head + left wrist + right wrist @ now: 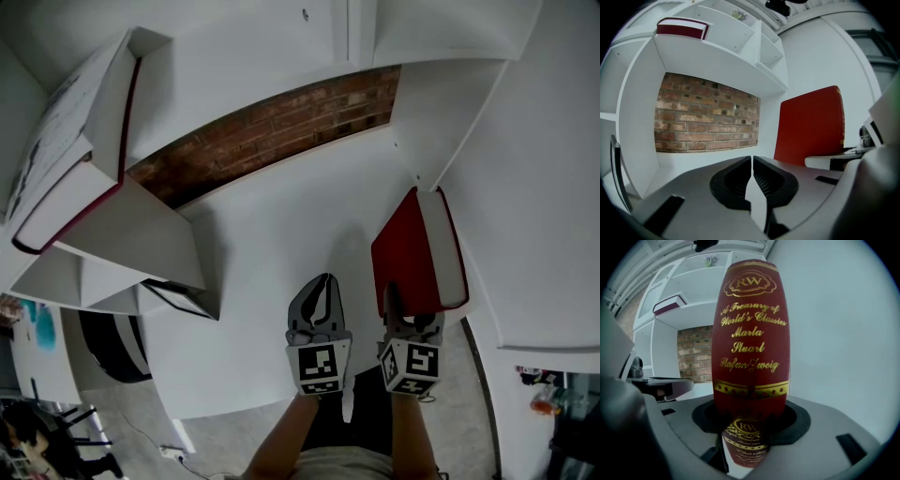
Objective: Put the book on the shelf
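Right gripper [411, 317] clamps the red book [412, 253] low on its spine, upright near the right wall; left gripper [321, 286] closed, empty; so low a hold may let it tip en route to the shelf [141, 234].

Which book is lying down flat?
The book on the high shelf lies flat. The red book stands upright, gripped by the right gripper.

Brick wall [708, 117], maroon-edged book [679, 29] lying flat, possibly a power strip [173, 453]

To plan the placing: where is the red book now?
Head view, right side: the red book is held upright in the right gripper, close to the white wall.
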Demonstrator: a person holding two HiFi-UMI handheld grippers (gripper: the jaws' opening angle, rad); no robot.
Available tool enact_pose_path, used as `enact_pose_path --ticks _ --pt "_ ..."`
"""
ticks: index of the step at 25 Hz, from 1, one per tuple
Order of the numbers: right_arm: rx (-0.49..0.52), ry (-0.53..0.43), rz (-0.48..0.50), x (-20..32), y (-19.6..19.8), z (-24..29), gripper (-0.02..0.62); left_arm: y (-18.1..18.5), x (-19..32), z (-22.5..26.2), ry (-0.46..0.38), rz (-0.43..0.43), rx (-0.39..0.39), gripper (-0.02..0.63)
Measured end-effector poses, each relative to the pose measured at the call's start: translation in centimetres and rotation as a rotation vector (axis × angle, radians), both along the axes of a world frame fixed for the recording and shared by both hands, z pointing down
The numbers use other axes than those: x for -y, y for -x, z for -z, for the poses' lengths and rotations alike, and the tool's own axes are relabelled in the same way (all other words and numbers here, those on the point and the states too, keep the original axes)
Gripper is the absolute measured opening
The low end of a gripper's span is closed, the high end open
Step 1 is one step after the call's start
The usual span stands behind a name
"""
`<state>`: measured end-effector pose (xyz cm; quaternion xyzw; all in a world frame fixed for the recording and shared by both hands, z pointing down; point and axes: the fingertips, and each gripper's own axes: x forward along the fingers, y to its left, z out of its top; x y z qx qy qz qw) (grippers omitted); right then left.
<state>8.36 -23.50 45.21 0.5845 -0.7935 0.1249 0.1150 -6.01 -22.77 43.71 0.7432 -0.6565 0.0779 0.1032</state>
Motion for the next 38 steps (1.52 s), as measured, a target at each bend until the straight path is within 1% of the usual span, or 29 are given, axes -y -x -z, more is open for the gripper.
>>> enact_pose_path --ticks 6,13,18,22,27,32,38 --pt "-0.003 0.011 0.036 1.7 -0.7 -0.5 0.242 -0.8 1.4 -0.3 0.005 0.030 -0.006 0.026" --pt "0.000 0.014 0.070 4.6 -2.5 -0.5 0.242 -2.3 3.5 -0.3 0.008 0.074 -0.011 0.023" --pt "-0.002 0.021 0.087 7.3 -3.7 -0.6 0.242 -3.7 5.5 -0.6 0.010 0.110 -0.017 0.023" --pt "-0.013 0.015 0.118 9.8 -4.2 -0.5 0.242 -4.5 7.2 -0.3 0.004 0.139 -0.016 0.021" --pt "-0.022 0.003 0.153 12.7 -4.5 -0.5 0.242 -4.7 8.6 -0.2 0.001 0.179 -0.015 0.019" --pt "-0.037 -0.009 0.193 15.3 -4.2 -1.1 0.242 -4.3 9.3 -0.8 0.015 0.227 -0.005 0.018" --pt "-0.048 -0.023 0.207 19.0 -4.4 -2.0 0.242 -4.0 9.6 -1.1 0.028 0.272 0.011 0.018"
